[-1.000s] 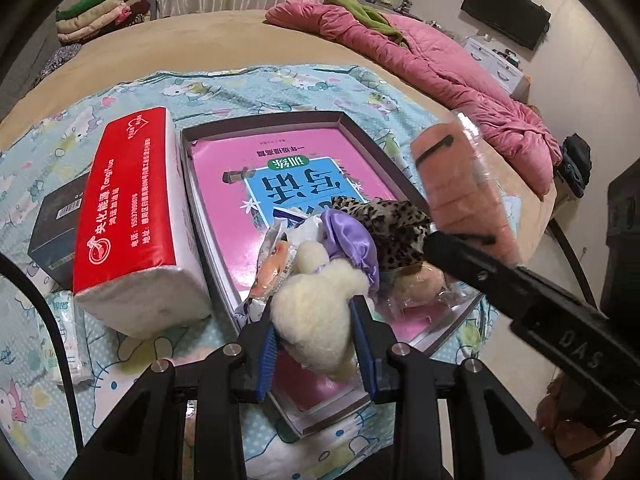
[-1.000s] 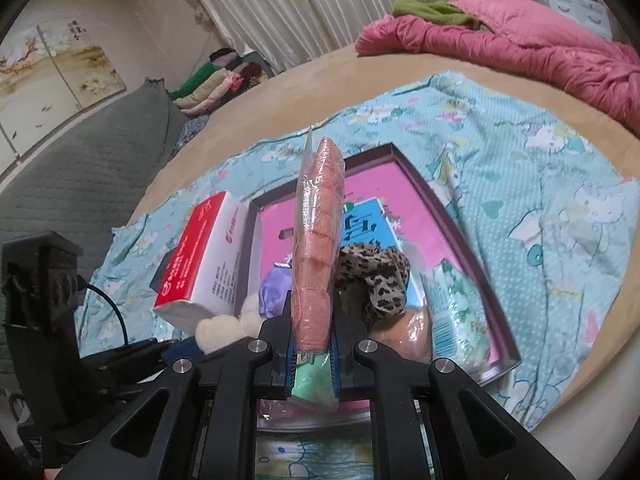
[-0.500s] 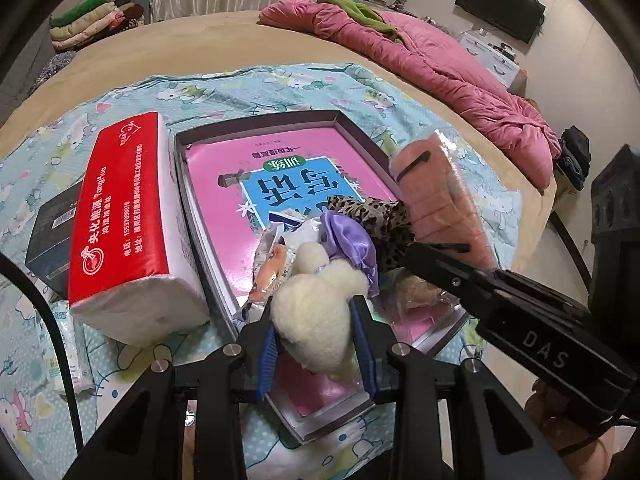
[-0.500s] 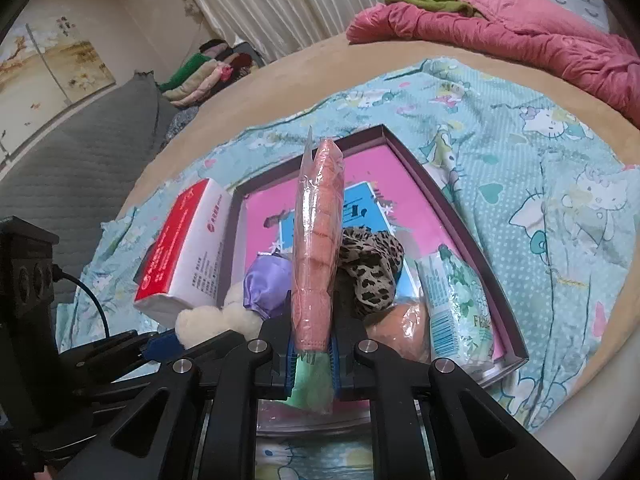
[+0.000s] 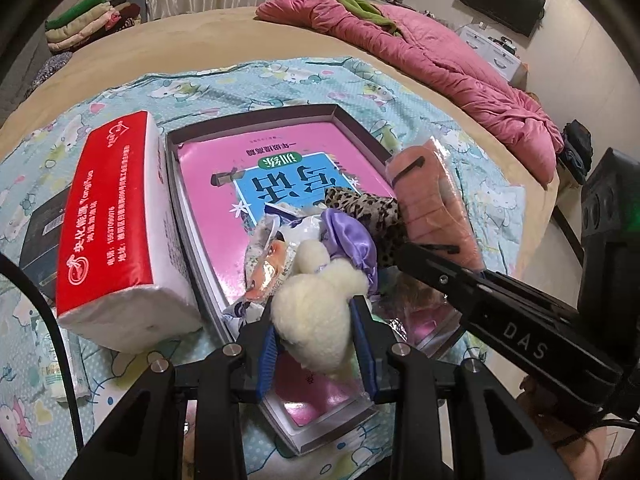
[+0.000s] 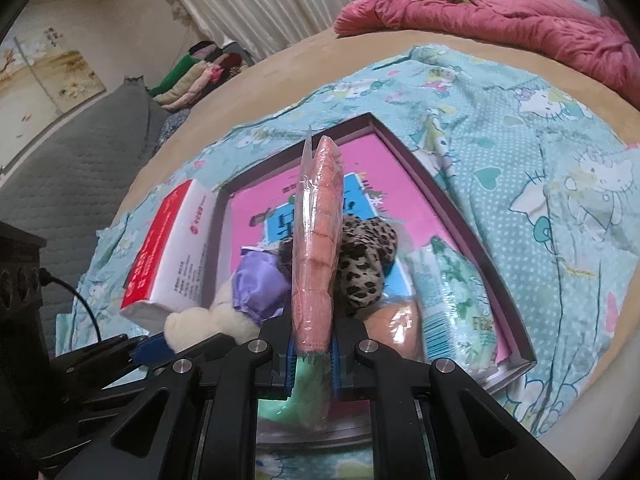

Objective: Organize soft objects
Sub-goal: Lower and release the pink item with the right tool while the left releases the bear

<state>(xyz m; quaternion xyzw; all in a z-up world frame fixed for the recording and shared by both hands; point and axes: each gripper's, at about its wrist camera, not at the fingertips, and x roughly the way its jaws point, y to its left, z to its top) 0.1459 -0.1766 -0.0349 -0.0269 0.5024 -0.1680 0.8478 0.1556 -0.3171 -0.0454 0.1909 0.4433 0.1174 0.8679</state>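
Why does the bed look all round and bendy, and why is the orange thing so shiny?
In both wrist views the fisheye lens bends the bed edge into a curve and darkens the corners. In the right wrist view the orange plush's clear wrapper catches room light as white streaks. In the left wrist view the cream plush close to the lens looks soft and slightly blurred.

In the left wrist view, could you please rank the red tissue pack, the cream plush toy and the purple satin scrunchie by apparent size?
1. Red tissue pack: clearly largest.
2. Cream plush toy, gripped by the left gripper: nearness to the camera inflates it.
3. Purple satin scrunchie: smallest, partly hidden behind the plush.
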